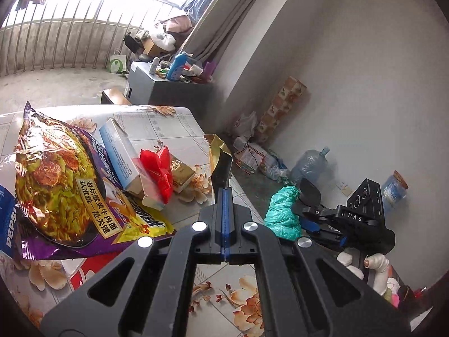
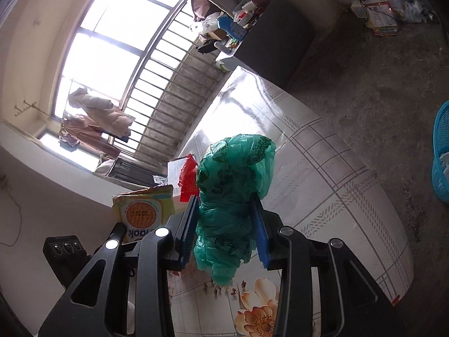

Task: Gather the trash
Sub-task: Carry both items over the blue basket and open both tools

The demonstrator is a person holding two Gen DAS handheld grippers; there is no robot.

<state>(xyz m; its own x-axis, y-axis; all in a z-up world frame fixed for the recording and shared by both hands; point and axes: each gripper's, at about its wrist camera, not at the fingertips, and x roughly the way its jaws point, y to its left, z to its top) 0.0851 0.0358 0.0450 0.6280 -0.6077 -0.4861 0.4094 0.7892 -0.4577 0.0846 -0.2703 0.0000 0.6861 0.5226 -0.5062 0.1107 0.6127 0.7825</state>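
My left gripper (image 1: 226,189) is shut on the edge of a yellow-gold snack wrapper (image 1: 216,147), which stands up from its tips; the right wrist view shows the printed side of this wrapper (image 2: 146,210). Beside the table's right edge, my right gripper (image 2: 224,198) is shut on a crumpled green plastic bag (image 2: 233,185), held above the floral tablecloth (image 2: 322,168). From the left wrist view, that bag (image 1: 280,213) hangs just right of my left fingers. On the table lie a purple-yellow noodle packet (image 1: 64,182), a blue-white box (image 1: 120,154), a red wrapper (image 1: 157,171) and a small gold box (image 1: 183,172).
A Pepsi label (image 1: 8,224) lies at the table's left edge. A grey cabinet (image 1: 168,90) with bottles stands beyond the table. Bags, a water jug (image 1: 308,165) and a patterned box (image 1: 283,106) line the wall. A blue basket (image 2: 442,163) stands on the concrete floor.
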